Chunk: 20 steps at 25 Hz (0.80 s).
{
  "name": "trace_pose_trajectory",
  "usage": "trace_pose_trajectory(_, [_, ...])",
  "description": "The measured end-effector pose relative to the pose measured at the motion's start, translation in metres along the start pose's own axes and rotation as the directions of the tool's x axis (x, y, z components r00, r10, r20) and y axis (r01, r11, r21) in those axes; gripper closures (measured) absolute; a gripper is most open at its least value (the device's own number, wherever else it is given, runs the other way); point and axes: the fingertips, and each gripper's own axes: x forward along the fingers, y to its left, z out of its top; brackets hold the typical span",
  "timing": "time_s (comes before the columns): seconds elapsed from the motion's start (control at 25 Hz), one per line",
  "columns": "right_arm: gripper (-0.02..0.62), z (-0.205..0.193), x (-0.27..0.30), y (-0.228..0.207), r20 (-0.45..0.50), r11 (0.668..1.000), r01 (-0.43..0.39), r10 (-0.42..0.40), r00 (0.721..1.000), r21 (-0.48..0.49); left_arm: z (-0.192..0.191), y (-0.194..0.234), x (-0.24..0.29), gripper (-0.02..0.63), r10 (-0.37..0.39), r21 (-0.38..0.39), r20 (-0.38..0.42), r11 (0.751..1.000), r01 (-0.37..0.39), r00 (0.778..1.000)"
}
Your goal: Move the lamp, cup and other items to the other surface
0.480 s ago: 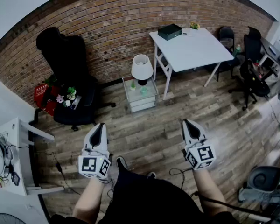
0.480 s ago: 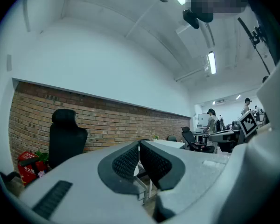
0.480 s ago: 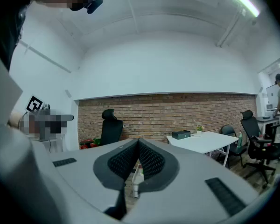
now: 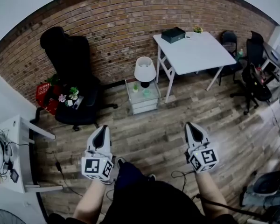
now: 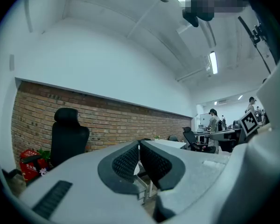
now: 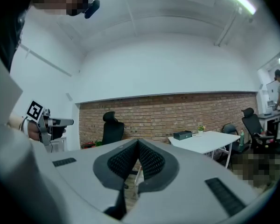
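**Both tongs clenched and empty, the lamp not yet reached.**

The left tongs point(image 4: 101, 132) and right tongs point(image 4: 192, 129) are held level out front over the wood floor point(image 4: 149, 134), each pinched tight on nothing. The lamp point(image 4: 144, 70) stands on the low glass counter point(image 4: 151, 98) against the brick wall point(image 4: 121, 27), with what looks like a small pale-green cup point(image 4: 146, 92) just beside it. All of it lies well ahead of the tongs, roughly midway between the two. The white counter point(image 4: 196, 52) just to the right looks like the probable destination. To my eye the step in hand is the approach: walk close, spread one pair before arriving, take the lamp low down below its shade, and keep it upright so the cup isn't knocked.
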Motion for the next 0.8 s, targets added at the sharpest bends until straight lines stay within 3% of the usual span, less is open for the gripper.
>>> trace_pose_trajectory(0.32, [0.589, -0.017, 0.02, -0.01, -0.028, 0.999, 0.018, -0.017, 0.999, 0.034, -0.019, 0.025, 0.009, 0.592, 0.025, -0.015, -0.035, 1.0, -0.026, 0.999])
trace_pose_trajectory(0.8, [0.589, -0.033, 0.139, -0.081, -0.075, 0.998, 0.026, -0.022, 0.997, 0.049, -0.067, 0.056, 0.168, 0.592, -0.017, -0.078, -0.085, 0.997, 0.01, 0.996])
